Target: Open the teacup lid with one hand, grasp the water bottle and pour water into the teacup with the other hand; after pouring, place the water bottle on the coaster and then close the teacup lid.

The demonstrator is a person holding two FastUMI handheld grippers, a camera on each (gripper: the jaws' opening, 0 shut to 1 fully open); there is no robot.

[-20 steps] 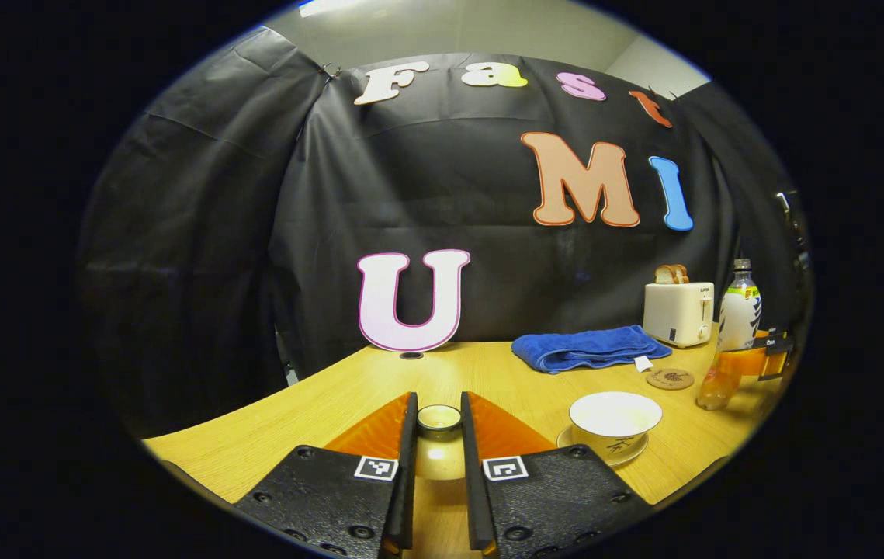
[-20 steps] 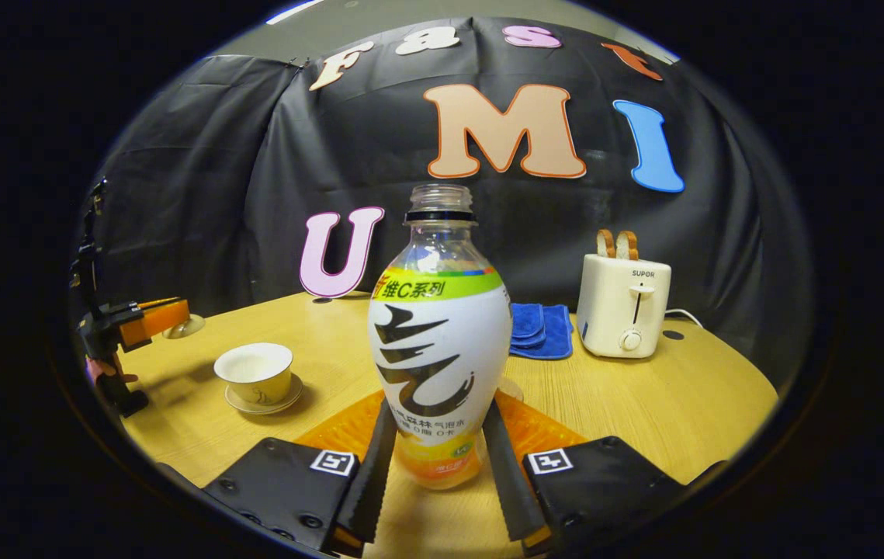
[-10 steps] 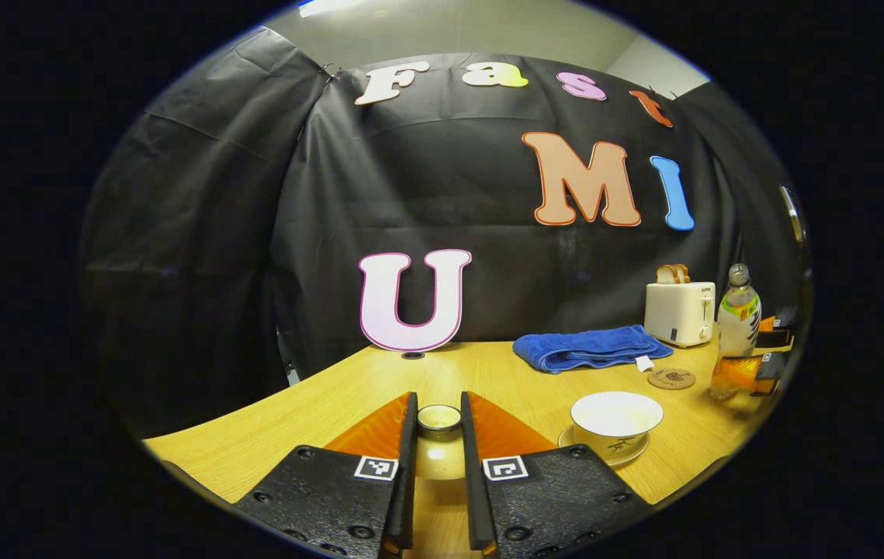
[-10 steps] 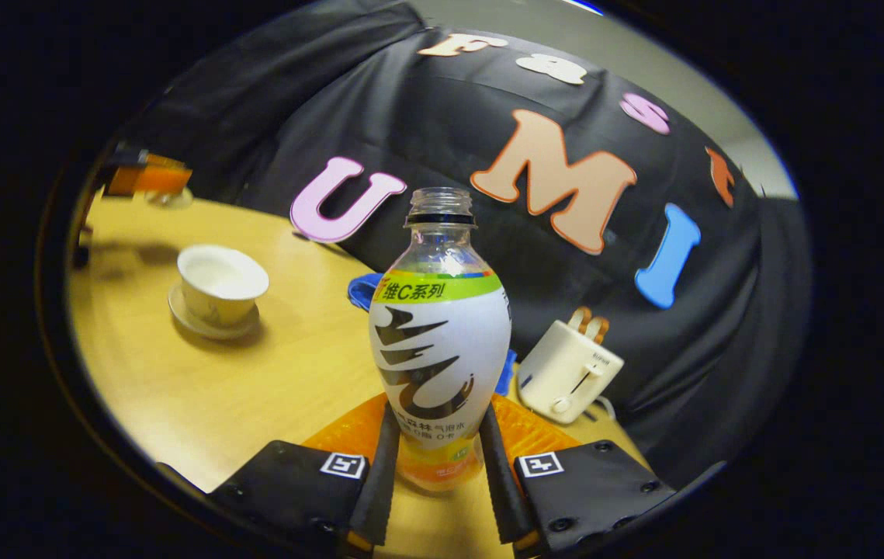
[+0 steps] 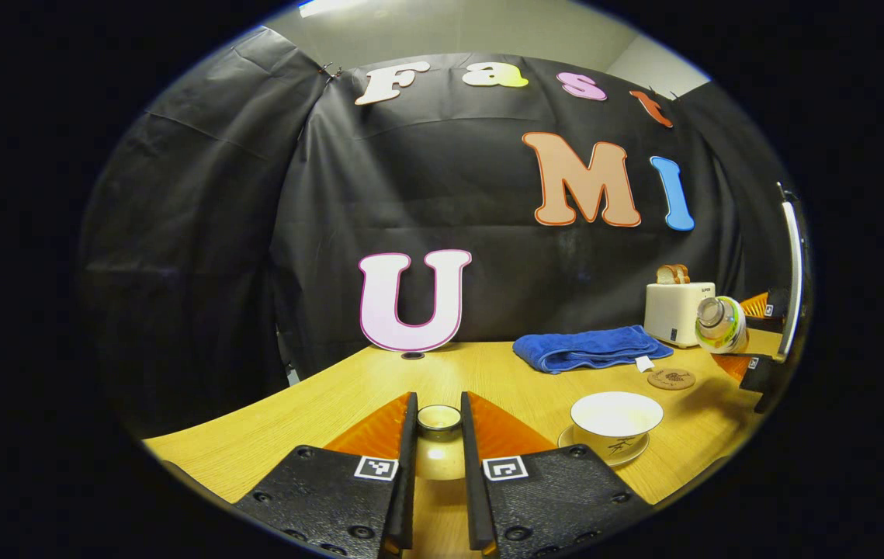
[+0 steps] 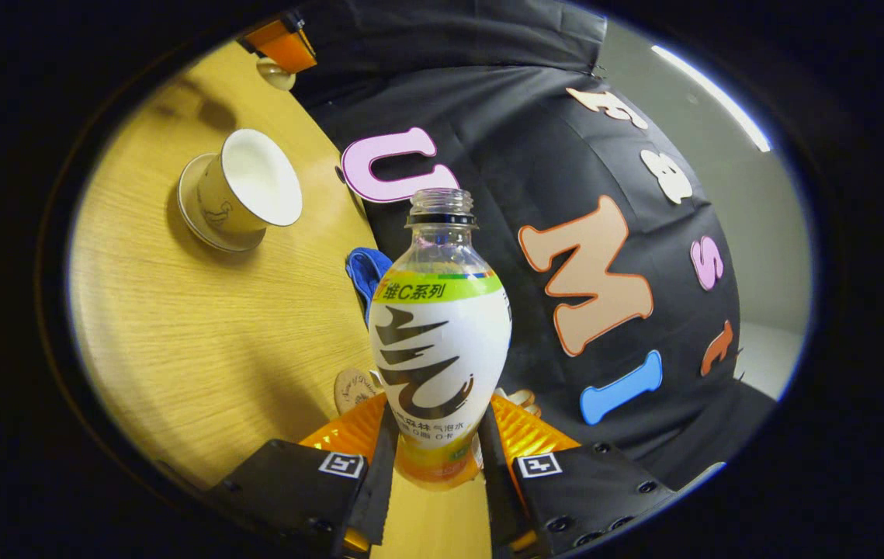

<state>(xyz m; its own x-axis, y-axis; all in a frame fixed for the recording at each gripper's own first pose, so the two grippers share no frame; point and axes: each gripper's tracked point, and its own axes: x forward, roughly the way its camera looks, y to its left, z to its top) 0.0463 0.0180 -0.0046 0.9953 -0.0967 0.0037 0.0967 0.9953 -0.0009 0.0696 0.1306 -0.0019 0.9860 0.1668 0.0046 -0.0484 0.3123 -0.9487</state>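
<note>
Water bottle [image 6: 440,341] tipped toward teacup [image 6: 244,186].

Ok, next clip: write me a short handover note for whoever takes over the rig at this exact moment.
Left gripper: shut on the lid, held off the cup.
Right gripper: shut on the bottle, tipped well over, capless mouth toward the cup, off to one side of it.
Cup open on its saucer; coaster bare beside the towel.
Done: lid off, bottle grasped. Left: pour, set bottle on coaster, close lid.
</note>
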